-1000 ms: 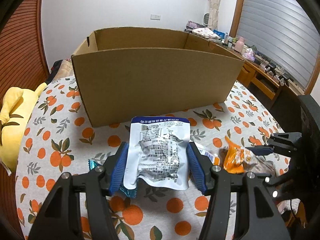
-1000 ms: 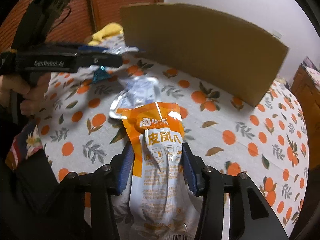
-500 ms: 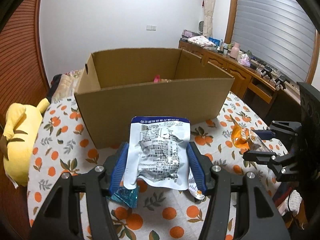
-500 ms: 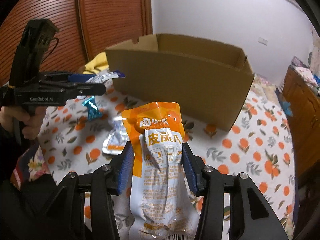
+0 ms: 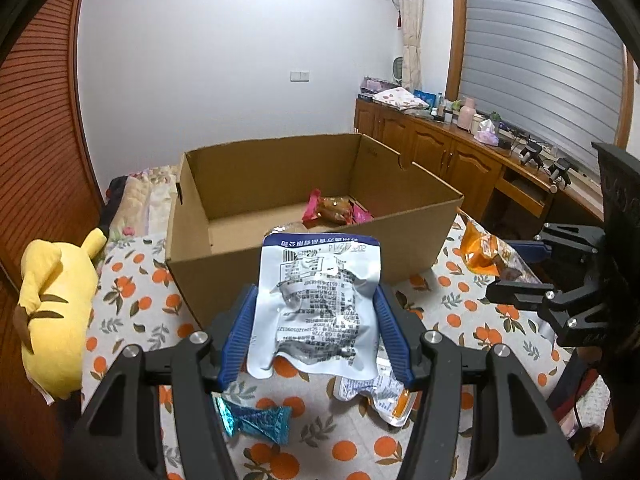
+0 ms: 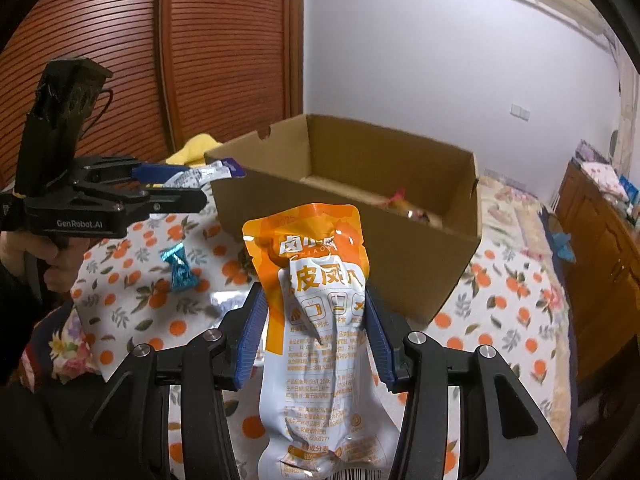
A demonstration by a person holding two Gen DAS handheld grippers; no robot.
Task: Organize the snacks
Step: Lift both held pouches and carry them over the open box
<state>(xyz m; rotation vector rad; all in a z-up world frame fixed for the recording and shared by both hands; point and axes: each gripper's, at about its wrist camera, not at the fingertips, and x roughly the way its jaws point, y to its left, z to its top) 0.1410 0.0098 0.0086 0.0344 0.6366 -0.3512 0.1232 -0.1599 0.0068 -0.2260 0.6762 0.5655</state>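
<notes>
Both tools [image 5: 316, 312] rose above orange-print tablecloth [image 5: 132, 304]

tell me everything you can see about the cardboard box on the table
The cardboard box is plain brown corrugated card, rectangular, open at the top with no flaps standing. It sits upright on the orange-print tablecloth. One end wall has a small notch cut near its rim. Inside, toward the far right corner, lie a few snack packets, pink and brownish; the rest of the visible floor is bare. Neither tool touches it; both held packets hang in front of its near wall.

Dim indoor light, fisheye-warped edges
</notes>
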